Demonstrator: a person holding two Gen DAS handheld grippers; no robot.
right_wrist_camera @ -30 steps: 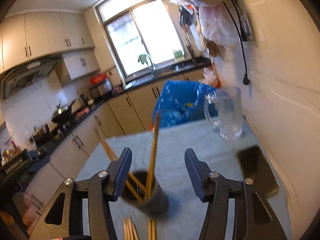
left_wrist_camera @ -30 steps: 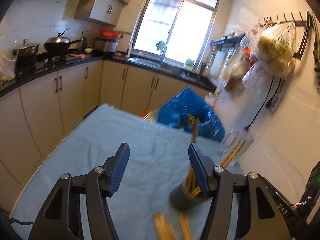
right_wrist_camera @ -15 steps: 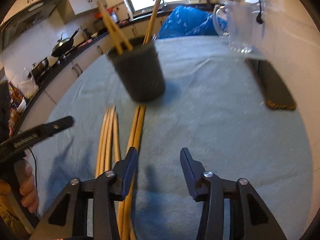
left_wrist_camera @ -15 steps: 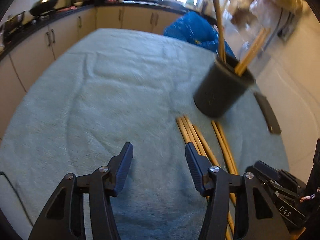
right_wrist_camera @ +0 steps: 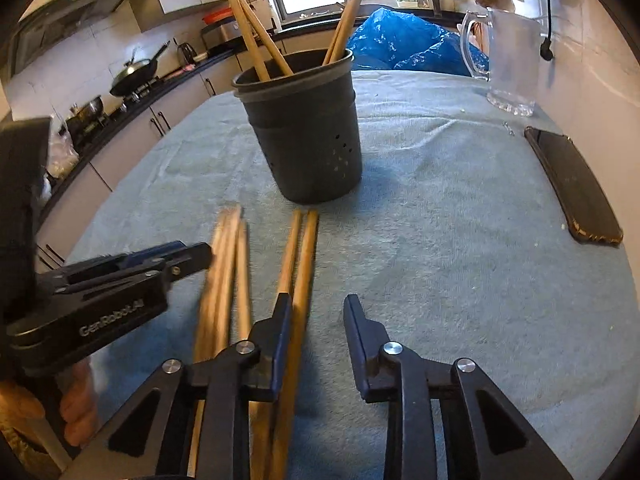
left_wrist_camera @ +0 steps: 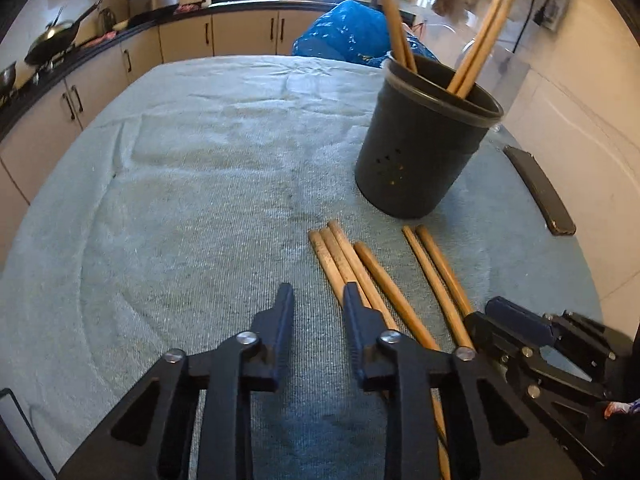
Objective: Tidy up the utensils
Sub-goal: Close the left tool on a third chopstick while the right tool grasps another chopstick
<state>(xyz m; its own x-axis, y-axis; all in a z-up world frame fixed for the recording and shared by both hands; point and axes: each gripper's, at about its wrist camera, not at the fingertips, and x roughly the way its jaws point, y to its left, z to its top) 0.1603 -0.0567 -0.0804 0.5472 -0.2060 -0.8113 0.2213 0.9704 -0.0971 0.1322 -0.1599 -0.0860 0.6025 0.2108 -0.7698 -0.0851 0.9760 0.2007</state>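
A dark perforated holder point(left_wrist_camera: 424, 148) point(right_wrist_camera: 308, 136) stands on the teal cloth with several wooden chopsticks upright in it. More chopsticks lie flat in front of it: a bundle point(left_wrist_camera: 348, 256) point(right_wrist_camera: 224, 264) and a pair point(left_wrist_camera: 436, 264) point(right_wrist_camera: 300, 248). My left gripper point(left_wrist_camera: 319, 304) hovers low over bare cloth just left of the bundle, its jaws closing with nothing between them. My right gripper point(right_wrist_camera: 318, 312) is low over the pair, jaws closing. One stick lies just inside its left finger and no pad presses on it. The bundle looks blurred in the right wrist view.
A clear glass pitcher point(right_wrist_camera: 512, 64) and a dark flat phone point(right_wrist_camera: 572, 188) point(left_wrist_camera: 536, 188) sit on the right by the wall. A blue plastic bag point(left_wrist_camera: 352, 32) lies behind the holder. A hand point(right_wrist_camera: 76, 404) holds the left gripper. Kitchen counters run along the left.
Both grippers dropped toward the cloth and tipped downward, so the holder and loose chopsticks now fill the views. Both pairs of jaws narrowed markedly.
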